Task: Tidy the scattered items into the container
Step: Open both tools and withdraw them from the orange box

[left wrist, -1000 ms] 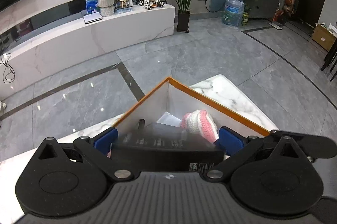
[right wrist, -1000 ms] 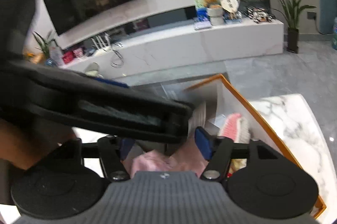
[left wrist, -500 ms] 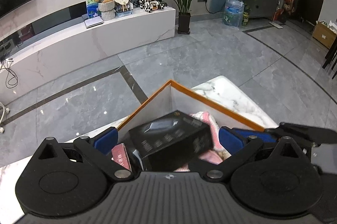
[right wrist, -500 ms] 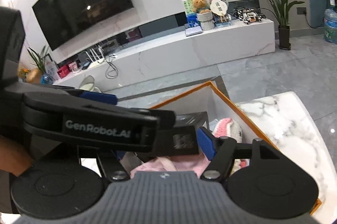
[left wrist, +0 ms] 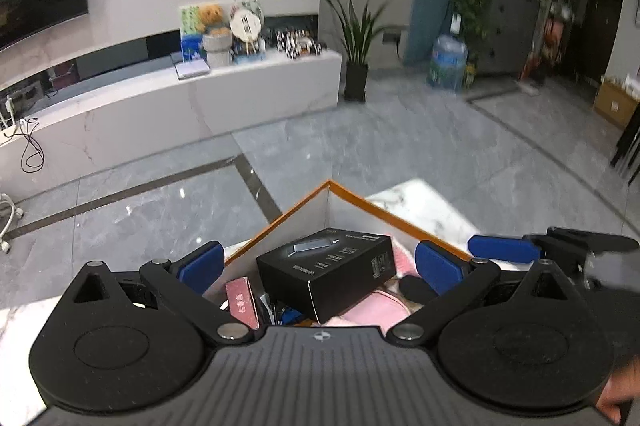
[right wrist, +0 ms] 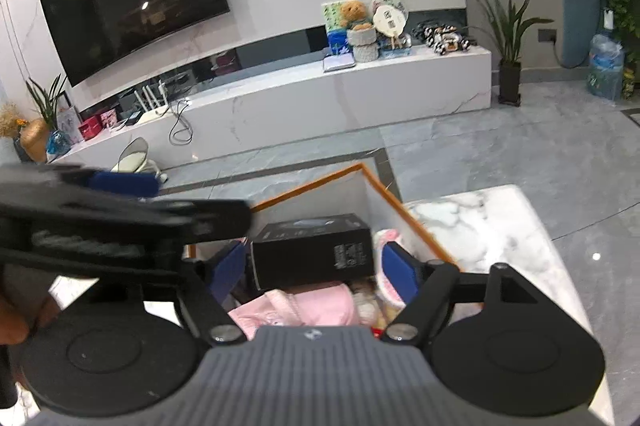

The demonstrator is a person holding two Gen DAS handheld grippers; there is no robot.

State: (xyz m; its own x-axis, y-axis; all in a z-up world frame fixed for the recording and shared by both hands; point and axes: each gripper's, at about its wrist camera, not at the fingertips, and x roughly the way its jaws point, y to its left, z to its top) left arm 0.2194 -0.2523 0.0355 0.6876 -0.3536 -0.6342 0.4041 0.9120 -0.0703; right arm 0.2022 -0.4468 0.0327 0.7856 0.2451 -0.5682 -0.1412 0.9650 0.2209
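Note:
An orange-rimmed white container (left wrist: 280, 222) (right wrist: 316, 185) stands on a marble table. Inside it a black box (left wrist: 332, 266) (right wrist: 316, 250) lies on a pink cloth (left wrist: 372, 310) (right wrist: 316, 306), beside a small pink booklet (left wrist: 242, 300). My left gripper (left wrist: 318, 264) hovers open above the container, its pads well clear of the box. My right gripper (right wrist: 316, 268) hangs over the same spot. Its jaws are opening, and the box shows between the blue pads with a gap on each side. Each gripper also shows in the other's view: right gripper (left wrist: 520, 250), left gripper (right wrist: 120, 222).
The marble tabletop (right wrist: 480, 226) runs on to the right of the container. Beyond it lie a grey tiled floor (left wrist: 360, 153), a long white TV bench (right wrist: 320, 97) with toys, a potted plant (left wrist: 356, 65) and a water jug (left wrist: 448, 61).
The black box, close up between my left fingers a second ago, dropped and now lies in the container. Both grippers drew back and up. The right jaws spread wider.

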